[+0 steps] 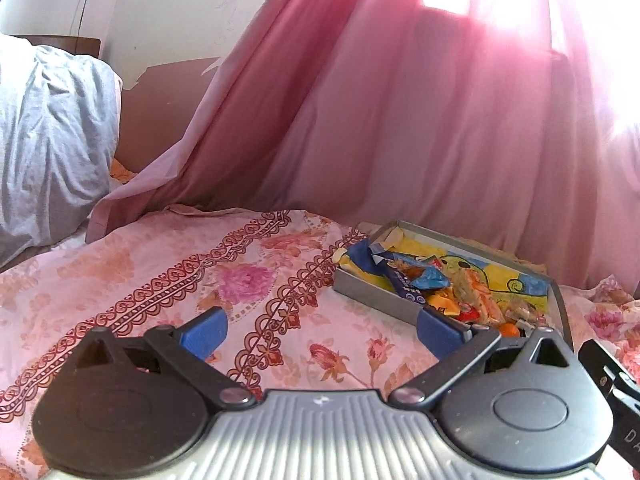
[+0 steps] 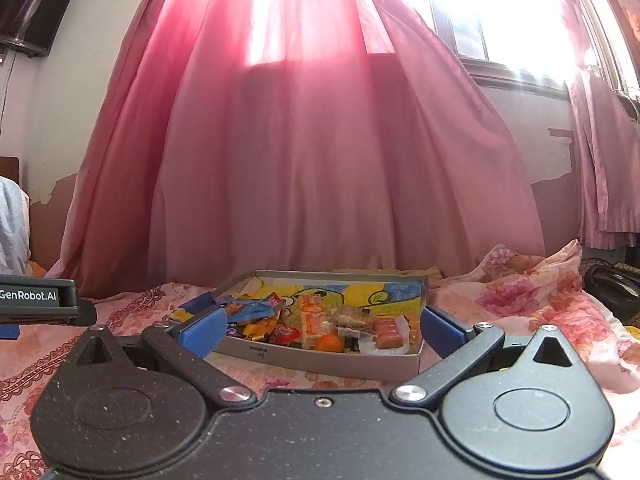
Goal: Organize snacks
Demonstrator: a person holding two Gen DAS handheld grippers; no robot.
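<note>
**Facing a full box of snacks, both grippers empty**

Sitting on a floral bedspread in front of a pink curtain, a shallow grey box holds a loose heap of snacks: blue wrappers, an orange-and-white packet, a small round orange sweet and a pack of sausages near the front right corner.

The right gripper points straight at the box, its near wall lying crosswise just ahead, and its blue fingers stand spread wide, about as wide as the box front, with nothing between them. The left gripper is equally wide open and empty; from its camera the box lies ahead and off to the right, its long side running diagonally away, and only its right finger sits near the box's front wall.

Judging by this layout, the right hand is the better placed for a first pick: the snacks lie dead ahead of it, while the left would have to swing rightward. The sausages and the orange sweet are nearest the front wall.
</note>
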